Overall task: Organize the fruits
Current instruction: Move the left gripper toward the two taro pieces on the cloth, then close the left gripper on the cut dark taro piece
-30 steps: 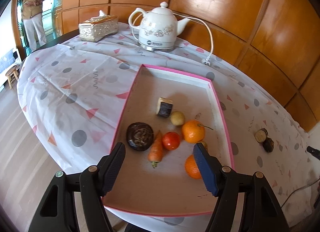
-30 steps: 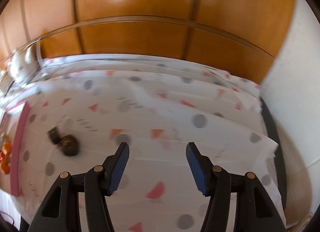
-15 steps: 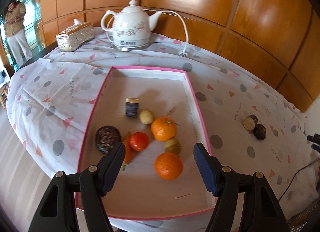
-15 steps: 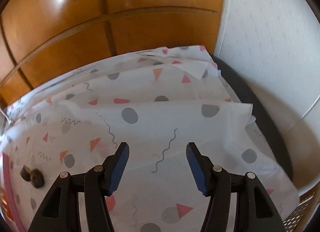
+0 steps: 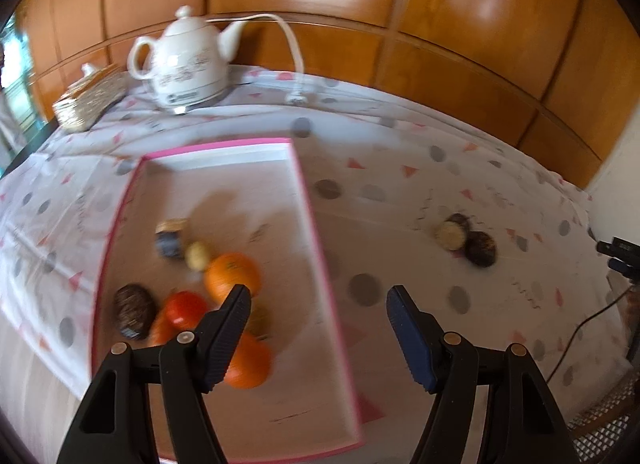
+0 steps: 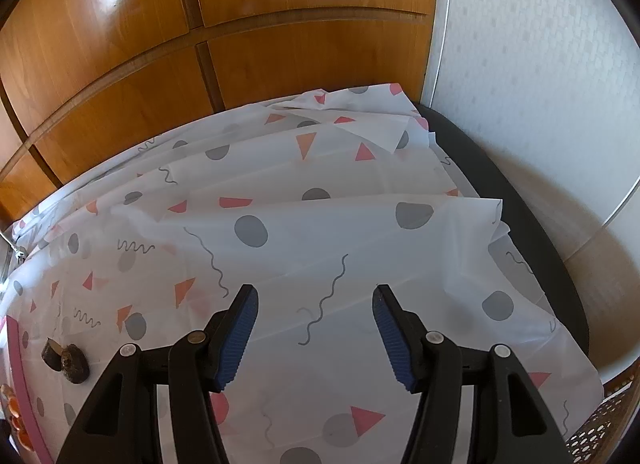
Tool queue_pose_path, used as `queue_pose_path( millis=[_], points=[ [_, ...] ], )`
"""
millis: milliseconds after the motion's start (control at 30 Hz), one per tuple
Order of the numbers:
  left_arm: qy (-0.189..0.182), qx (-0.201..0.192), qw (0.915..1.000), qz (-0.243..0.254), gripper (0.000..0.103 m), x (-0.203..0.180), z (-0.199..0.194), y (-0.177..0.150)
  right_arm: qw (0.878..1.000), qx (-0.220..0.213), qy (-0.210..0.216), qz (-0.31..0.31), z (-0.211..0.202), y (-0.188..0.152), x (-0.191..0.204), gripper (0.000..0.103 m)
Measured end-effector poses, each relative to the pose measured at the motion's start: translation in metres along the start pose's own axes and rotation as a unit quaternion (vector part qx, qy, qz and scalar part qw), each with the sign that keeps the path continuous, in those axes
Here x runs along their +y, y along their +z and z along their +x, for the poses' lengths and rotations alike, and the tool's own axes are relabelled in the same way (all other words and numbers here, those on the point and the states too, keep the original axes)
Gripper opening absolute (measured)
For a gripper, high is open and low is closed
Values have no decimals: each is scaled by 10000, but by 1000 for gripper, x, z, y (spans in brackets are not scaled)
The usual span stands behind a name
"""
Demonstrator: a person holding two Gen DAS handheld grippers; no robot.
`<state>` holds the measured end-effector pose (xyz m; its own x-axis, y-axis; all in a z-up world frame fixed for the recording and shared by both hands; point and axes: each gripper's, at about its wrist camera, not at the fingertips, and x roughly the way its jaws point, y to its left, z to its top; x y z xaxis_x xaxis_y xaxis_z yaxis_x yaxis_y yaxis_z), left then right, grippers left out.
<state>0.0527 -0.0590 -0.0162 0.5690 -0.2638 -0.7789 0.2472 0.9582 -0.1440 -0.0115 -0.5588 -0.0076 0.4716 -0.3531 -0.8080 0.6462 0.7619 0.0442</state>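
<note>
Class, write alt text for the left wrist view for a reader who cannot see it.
The open left tool hovers over a pink-rimmed tray holding two oranges, a tomato and other blurred produce. Two dark round items lie outside it on the patterned tablecloth, with a white teapot behind.

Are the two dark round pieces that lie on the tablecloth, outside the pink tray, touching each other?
Touching. In the right wrist view the cut dark piece leans against the darker round piece with no cloth visible between them; the left wrist view agrees.
</note>
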Motion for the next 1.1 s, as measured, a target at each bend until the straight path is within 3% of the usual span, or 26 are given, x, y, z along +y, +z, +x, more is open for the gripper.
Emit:
queue_pose_path(
  millis=[467,667,867,933,1067,1100],
  points=[
    [-878,482,9924,714,69,-88,65,26,9997,147,156,-64,4,-2,5,60],
    [-1228,540,9882,737,59,-108,92,45,9995,223,195,-99,6,-3,7,60],
    [-1399,615,9867,562,61,-117,122,57,9992,279,232,-170,9,-4,11,60],
    [-1491,833,9845,402,61,-116,138,58,9991,288,246,-195,9,-4,12,60],
    [-1550,882,9837,236,43,-110,149,54,9990,291,251,-241,9,-4,14,60],
    [-1591,928,9826,244,44,-110,149,54,9989,296,259,-251,9,-5,14,60]
  ],
)
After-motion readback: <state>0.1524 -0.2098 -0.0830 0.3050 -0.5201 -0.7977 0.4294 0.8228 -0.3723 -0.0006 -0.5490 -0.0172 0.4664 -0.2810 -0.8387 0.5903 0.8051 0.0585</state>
